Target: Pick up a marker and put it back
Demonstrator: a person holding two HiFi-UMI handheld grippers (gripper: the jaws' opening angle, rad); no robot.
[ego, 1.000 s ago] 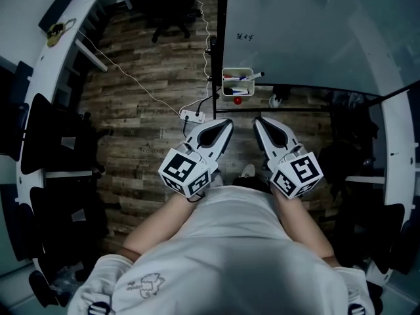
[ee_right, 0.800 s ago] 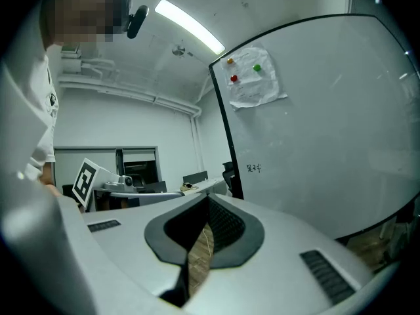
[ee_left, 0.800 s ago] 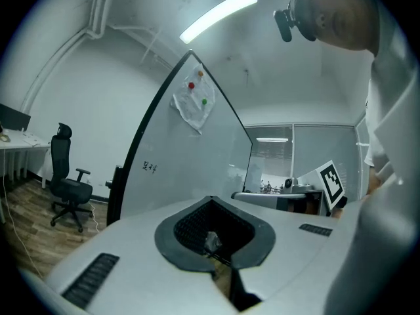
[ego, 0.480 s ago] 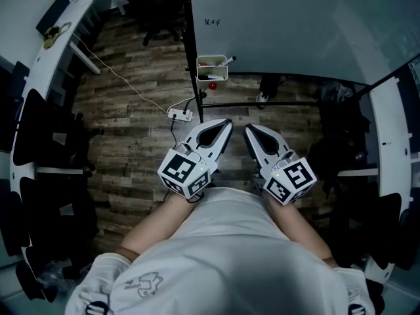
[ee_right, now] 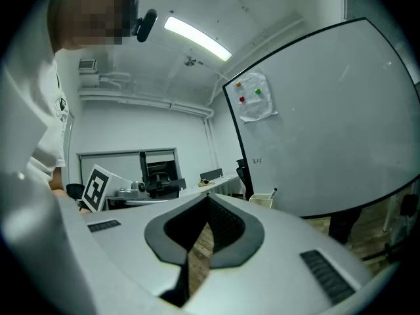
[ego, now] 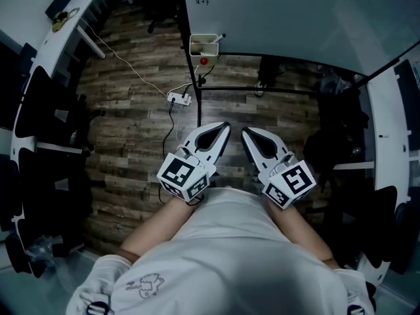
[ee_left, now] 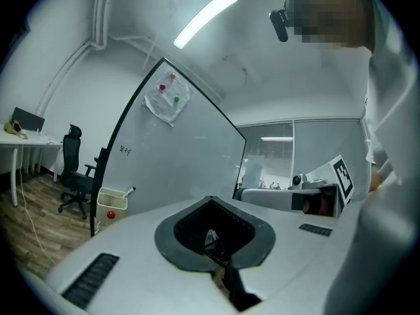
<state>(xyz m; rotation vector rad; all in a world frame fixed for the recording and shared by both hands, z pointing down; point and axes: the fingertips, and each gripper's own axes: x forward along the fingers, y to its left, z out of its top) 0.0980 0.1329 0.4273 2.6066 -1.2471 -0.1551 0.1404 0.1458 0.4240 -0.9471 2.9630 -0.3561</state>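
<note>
Head view first: looking down on the left gripper [ego: 226, 125] and right gripper [ego: 244, 130], both held close in front of the body and pointing toward the whiteboard [ego: 282, 12]. Can spot the marker [ego: 219, 38] poking up out of the white box [ego: 199, 47] at the board's lower corner, well apart from both grippers, plus a red ball [ego: 204, 60] low on the box.

Left gripper view: jaws pressed together at the tips, gripping nothing. Same marker [ee_left: 130, 191] leaning in the box [ee_left: 109, 202], way off.

Right gripper view: tips meeting here too, only a thin slit lower down showing wood floor [ee_right: 198, 260], nothing in between. Marker [ee_right: 273, 191] tiny by the board.

Step-wise, hard to call: fits heading in for the grab, or the marker already dropped back in the box, so not naming a next move from this
</note>
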